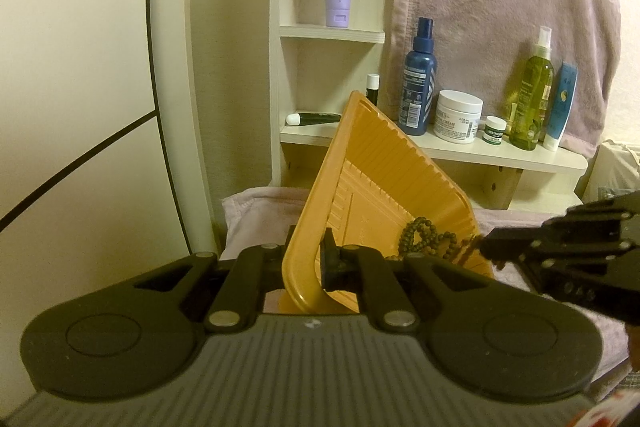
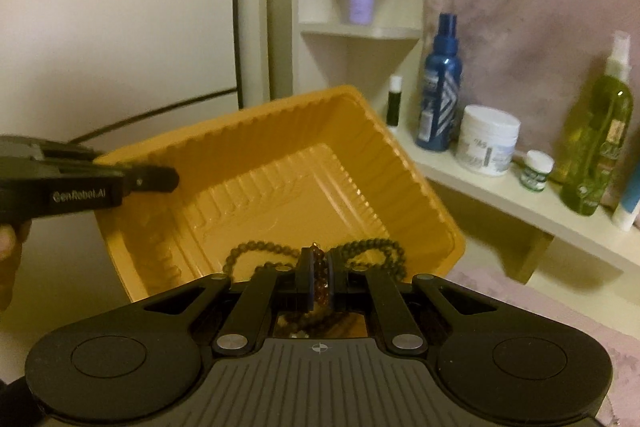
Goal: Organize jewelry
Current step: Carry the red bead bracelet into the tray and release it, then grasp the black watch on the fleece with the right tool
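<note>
So the dark bead necklace (image 2: 320, 269) is pinched between the right gripper (image 2: 319, 281) fingers, its loops draping over the near rim of the orange tray (image 2: 280, 163). The left gripper (image 1: 310, 259) is clamped on the tray's edge, holding it tilted up above the pink towel (image 1: 256, 223). Looks like it's nearly stowed: just needs dropping inside. No other jewelry visible, so can't tell what's left.

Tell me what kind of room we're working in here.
Probably a bedroom or bathroom vanity corner: skincare on a pale wooden shelf, including a blue spray bottle and white cream jar, with a mauve towel hanging behind.
</note>
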Available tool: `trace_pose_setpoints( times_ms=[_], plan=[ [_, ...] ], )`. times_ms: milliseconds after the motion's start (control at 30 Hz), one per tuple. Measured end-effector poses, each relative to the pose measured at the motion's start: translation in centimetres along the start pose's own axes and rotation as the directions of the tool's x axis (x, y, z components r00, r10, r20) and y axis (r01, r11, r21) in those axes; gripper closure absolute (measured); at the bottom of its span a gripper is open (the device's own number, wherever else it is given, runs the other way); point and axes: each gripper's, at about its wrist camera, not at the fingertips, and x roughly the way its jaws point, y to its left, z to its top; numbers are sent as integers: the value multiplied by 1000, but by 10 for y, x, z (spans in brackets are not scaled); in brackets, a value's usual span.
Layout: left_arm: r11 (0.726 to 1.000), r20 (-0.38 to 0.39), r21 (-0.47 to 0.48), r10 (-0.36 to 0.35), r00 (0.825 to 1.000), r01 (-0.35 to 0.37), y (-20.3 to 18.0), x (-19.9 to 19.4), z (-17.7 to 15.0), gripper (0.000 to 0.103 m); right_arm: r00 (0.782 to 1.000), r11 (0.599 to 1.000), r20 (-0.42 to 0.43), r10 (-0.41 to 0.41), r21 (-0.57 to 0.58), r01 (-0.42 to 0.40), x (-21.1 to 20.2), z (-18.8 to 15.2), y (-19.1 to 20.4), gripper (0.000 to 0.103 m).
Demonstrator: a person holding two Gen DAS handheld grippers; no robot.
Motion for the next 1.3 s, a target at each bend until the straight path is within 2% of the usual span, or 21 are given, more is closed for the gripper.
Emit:
trace_pose_setpoints(
  times_ms=[200, 300, 333, 433, 633, 900, 1033, 1300],
  plan=[
    [1000, -1, -1, 1, 1000, -1, 0, 0, 0, 96, 1000, 1000, -23, 18, -6, -18, 9, -4, 3, 94],
    [1000, -1, -1, 2, 1000, -2, 0, 0, 0, 96, 1000, 1000, -8, 2, 8, -2, 5, -6, -1, 79],
    [1000, -1, 0, 2, 1000, -2, 0, 0, -1, 96, 1000, 1000, -2, -10, 16, 10, 2, -8, -3, 77],
    [1000, -1, 1, 3, 1000, -3, -1, 1, -1, 96, 999, 998, 7, -39, 39, 39, -8, -12, -11, 76],
    [1000, 1, 2, 1, 1000, -1, -1, 0, -1, 96, 989, 980, -15, -147, 130, 148, -32, -38, -38, 74],
    [1000, 3, 8, 2, 1000, -2, -2, 0, -1, 96, 951, 918, -83, -299, 247, 311, -63, -92, -76, 74],
    [1000, 3, 14, 5, 1000, -5, -4, 0, -1, 96, 939, 896, -100, -330, 280, 345, -72, -104, -89, 74],
    [1000, 2, 20, 9, 1000, -9, -5, -2, -1, 96, 944, 909, -112, -311, 256, 330, -59, -106, -97, 72]
  ],
)
